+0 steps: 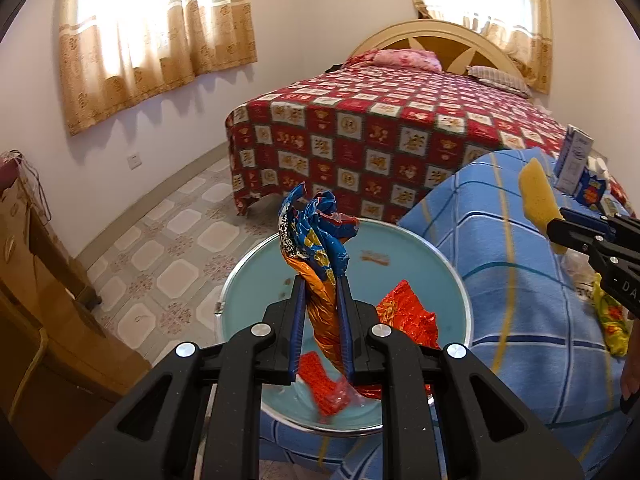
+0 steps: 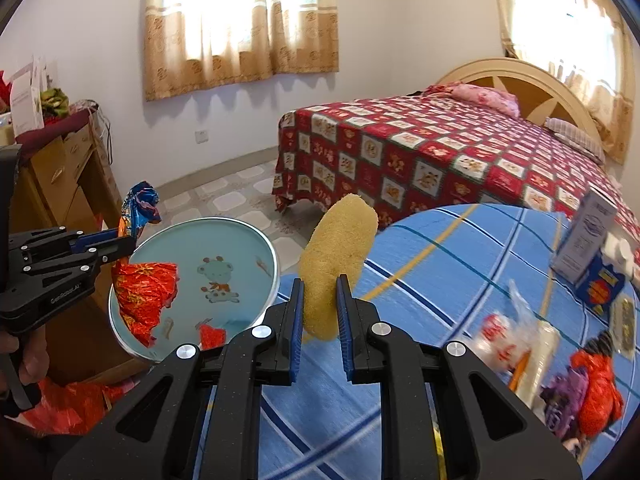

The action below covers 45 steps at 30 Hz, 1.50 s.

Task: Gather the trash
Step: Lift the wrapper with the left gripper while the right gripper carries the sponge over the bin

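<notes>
Blue-orange wrapper point(image 1: 320, 280) pinched in left hand-held gripper point(image 1: 322, 284) over basin point(image 1: 440, 280) | yellow sponge point(image 2: 336, 268) clamped in right hand-held gripper point(image 2: 320, 284)

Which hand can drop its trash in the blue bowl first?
Probably the left. Its tool holds the crumpled wrapper right above the bowl. The right tool holds the yellow sponge beside the bowl, over the blue blanket.

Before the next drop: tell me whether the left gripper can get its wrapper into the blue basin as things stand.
Probably yes. The left gripper, shut on the blue-orange wrapper, hangs above the open blue basin, with only red wrappers lying inside.
</notes>
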Tool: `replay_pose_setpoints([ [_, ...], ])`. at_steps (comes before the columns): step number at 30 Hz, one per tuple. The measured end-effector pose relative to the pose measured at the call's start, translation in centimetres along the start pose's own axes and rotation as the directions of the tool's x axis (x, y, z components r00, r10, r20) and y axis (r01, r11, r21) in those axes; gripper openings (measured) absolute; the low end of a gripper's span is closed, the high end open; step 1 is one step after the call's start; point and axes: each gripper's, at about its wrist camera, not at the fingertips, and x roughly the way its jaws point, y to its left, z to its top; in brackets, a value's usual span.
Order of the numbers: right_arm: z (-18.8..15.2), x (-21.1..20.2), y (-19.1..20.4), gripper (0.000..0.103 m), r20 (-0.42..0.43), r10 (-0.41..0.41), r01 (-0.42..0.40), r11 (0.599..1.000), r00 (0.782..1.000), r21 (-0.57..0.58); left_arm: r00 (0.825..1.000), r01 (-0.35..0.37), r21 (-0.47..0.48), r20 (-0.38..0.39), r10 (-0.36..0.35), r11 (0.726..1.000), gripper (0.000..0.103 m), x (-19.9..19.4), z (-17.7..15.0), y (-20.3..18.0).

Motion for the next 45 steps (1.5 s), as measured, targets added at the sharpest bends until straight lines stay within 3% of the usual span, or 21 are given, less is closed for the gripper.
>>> replay_pose_setpoints([
  [15, 0.9, 2.9, 2.1, 0.017, -0.038, 0.034, -0.035, 0.998, 0.999, -0.048, 0.997, -0.081, -0.028, -0.018, 0.081, 0.996, 0.016, 1.1, -0.4, 2.9],
  [45, 1.1, 3.7, 4.0, 0.017, -0.055, 0.065, -0.069, 0.993, 0.996, -0.091, 0.996, -0.087, -0.037, -0.026, 0.086, 0.996, 0.016, 1.4, -0.5, 3.4],
])
